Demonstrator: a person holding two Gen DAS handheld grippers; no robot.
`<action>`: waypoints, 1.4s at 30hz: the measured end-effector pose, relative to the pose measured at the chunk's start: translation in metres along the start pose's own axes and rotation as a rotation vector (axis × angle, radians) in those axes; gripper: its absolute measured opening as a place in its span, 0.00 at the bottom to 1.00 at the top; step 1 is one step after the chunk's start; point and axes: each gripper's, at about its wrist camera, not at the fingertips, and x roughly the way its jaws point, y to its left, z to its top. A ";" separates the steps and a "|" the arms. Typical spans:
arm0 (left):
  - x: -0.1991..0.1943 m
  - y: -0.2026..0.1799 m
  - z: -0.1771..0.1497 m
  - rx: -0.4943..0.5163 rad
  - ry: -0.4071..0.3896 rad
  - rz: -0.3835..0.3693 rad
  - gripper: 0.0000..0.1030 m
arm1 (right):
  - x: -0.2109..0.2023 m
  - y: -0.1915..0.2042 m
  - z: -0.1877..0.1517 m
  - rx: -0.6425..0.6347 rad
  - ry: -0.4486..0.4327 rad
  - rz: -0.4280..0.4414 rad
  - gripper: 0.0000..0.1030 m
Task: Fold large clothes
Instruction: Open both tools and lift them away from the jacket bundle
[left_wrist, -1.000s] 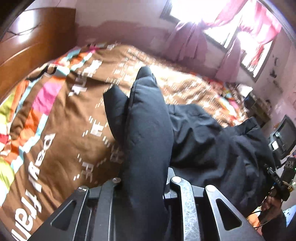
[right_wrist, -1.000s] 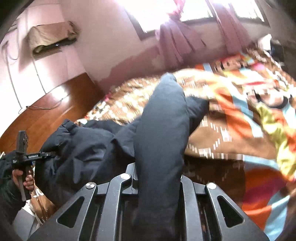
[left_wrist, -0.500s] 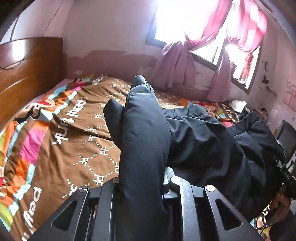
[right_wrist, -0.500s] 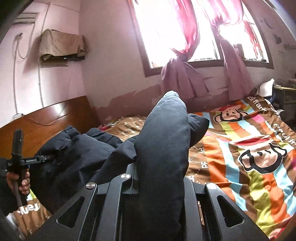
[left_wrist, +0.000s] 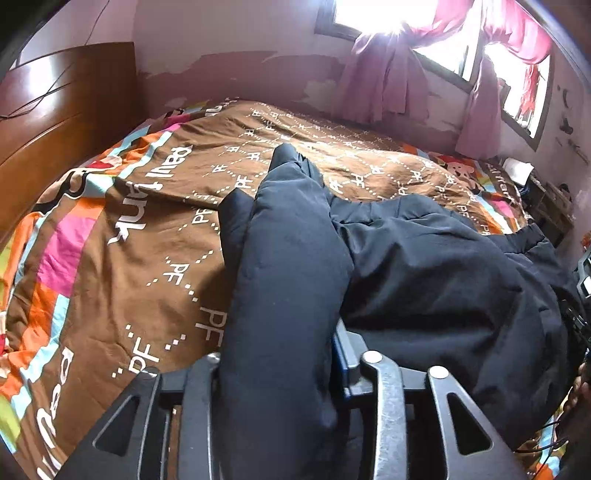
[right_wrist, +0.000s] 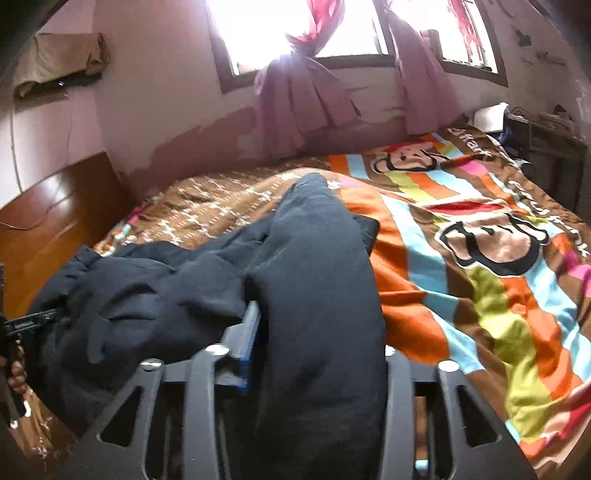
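Black padded jacket (left_wrist: 424, 266) held over bed (left_wrist: 155, 258), frame centre. Left tongs (left_wrist: 284, 369) and right tongs (right_wrist: 317, 350) clamped on bunched edges. Edges best kept level, tension even, while lowered flat.

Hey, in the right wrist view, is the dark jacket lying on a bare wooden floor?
No, the dark jacket lies on a bed covered by a colourful cartoon-monkey blanket.
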 end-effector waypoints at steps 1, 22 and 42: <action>0.000 0.001 0.000 -0.001 0.001 -0.001 0.40 | -0.001 -0.002 0.001 0.005 -0.001 -0.021 0.62; -0.123 -0.027 -0.007 0.006 -0.274 0.032 1.00 | -0.106 0.029 0.018 -0.074 -0.221 -0.068 0.99; -0.246 -0.058 -0.062 0.080 -0.431 -0.028 1.00 | -0.232 0.077 -0.011 -0.187 -0.341 0.043 0.99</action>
